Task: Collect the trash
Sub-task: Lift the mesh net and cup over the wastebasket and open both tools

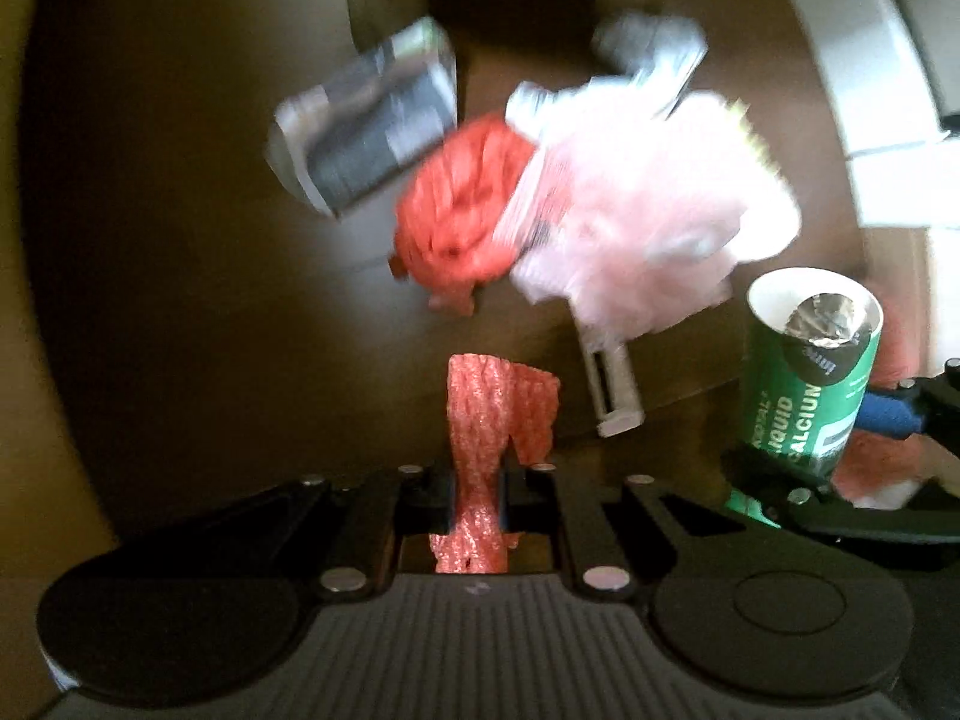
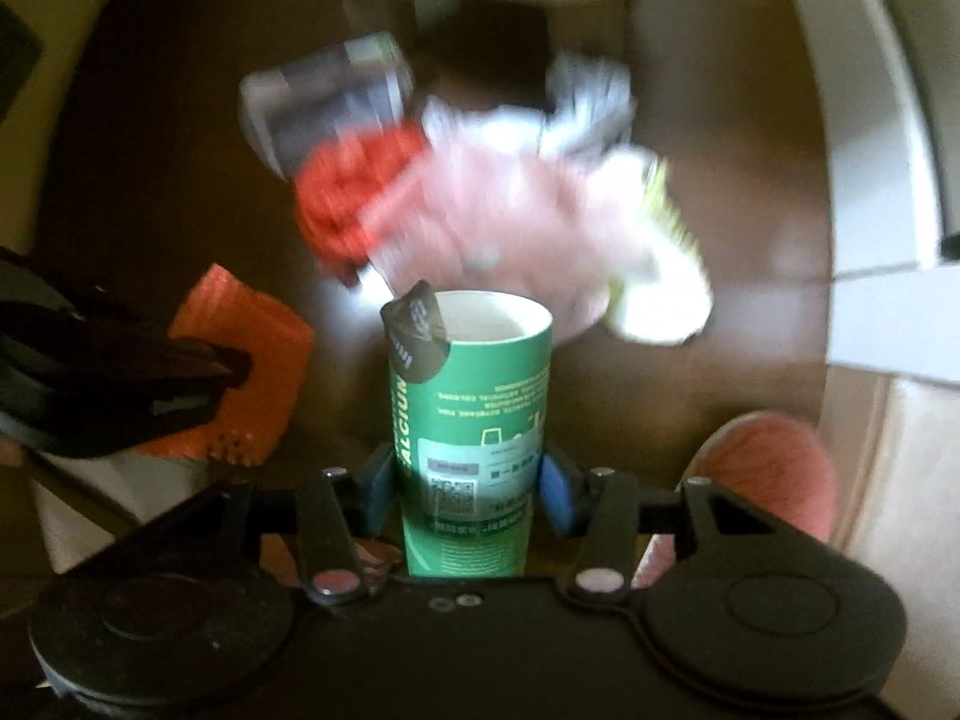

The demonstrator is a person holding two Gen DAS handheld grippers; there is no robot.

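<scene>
Both views dim, brown floor mostly in shadow w/ dark vignette at fisheye edges; brightest light on the white fixture top right. Heavy motion blur on the trash pile, esp. in right wrist view, while the near green tube and black gripper bodies stay fairly sharp. Straight lines bow hard toward the rim.

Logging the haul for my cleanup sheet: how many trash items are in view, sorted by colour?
Red or orange: 2, the mesh strip in the left gripper and the crumpled mesh ball on the brown surface.
Green: 1, the opened tube in the right gripper.
Pale pink-white: 1, the plastic bag.
Silver and black: 1, the pouch.
Total: 5
</scene>
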